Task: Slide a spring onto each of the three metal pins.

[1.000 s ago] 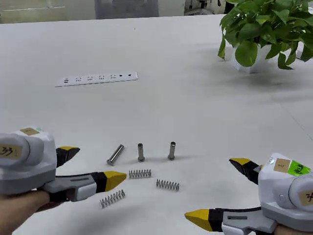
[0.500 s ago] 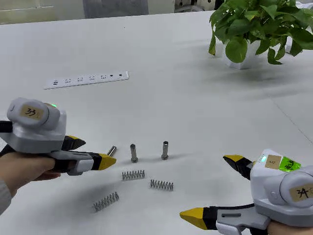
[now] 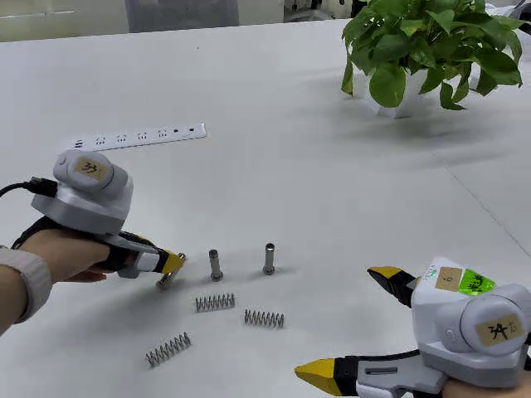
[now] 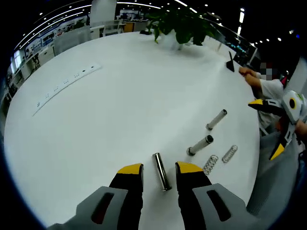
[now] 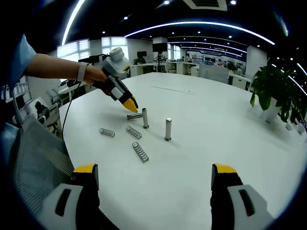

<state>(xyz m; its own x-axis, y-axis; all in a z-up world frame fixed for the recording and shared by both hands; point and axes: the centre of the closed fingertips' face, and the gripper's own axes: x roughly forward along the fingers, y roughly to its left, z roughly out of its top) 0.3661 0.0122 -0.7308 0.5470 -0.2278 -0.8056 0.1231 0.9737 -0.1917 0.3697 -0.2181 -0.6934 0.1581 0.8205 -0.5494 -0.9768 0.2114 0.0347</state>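
handwritten 33 on left gripper point(image 3: 168, 266), 34 on right gripper point(image 3: 342, 323)

R fingers point(image 5: 85, 175) wide, springs point(image 5: 140, 151) ahead

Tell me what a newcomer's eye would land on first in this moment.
The left hand-held gripper has its open jaws on either side of a metal pin lying flat on the white table, with a gap showing on each side. Just right of it in the head view, two more pins stand upright, and three springs lie loose in front of them. The right hand-held gripper hovers wide open at the near right.
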